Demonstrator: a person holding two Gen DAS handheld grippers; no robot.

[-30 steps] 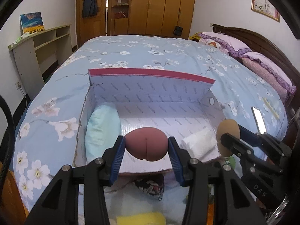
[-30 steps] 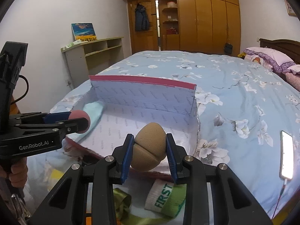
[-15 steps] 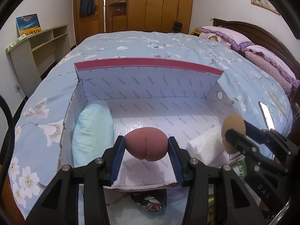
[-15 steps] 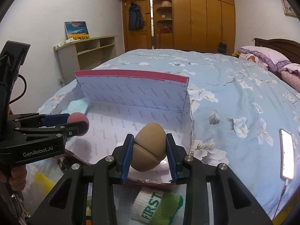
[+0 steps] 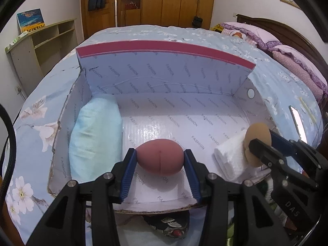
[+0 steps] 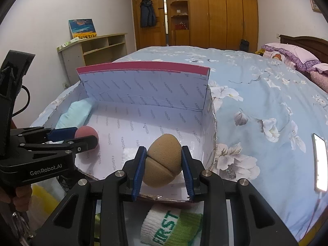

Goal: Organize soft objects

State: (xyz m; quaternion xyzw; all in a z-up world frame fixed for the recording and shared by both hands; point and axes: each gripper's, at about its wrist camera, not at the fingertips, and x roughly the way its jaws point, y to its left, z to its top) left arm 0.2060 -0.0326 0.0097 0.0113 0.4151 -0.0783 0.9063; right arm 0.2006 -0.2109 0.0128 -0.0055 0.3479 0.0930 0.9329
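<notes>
My left gripper (image 5: 160,162) is shut on a pink egg-shaped sponge (image 5: 160,156) and holds it above the front floor of an open white box (image 5: 164,78) with a red rim. My right gripper (image 6: 164,164) is shut on a tan egg-shaped sponge (image 6: 164,164) above the box's front right corner; the tan sponge also shows in the left wrist view (image 5: 258,137). A light blue pillow (image 5: 94,137) lies along the box's left wall. A folded white towel (image 5: 231,157) lies at the box's right front.
The box sits on a blue floral bedspread (image 6: 266,94). A white and green sock (image 6: 172,227) and a dark patterned cloth (image 5: 170,225) lie in front of the box. A lit phone (image 6: 319,162) lies on the bed to the right.
Both grippers have moved forward over the box with their sponges held. The box now fills more of both views.
</notes>
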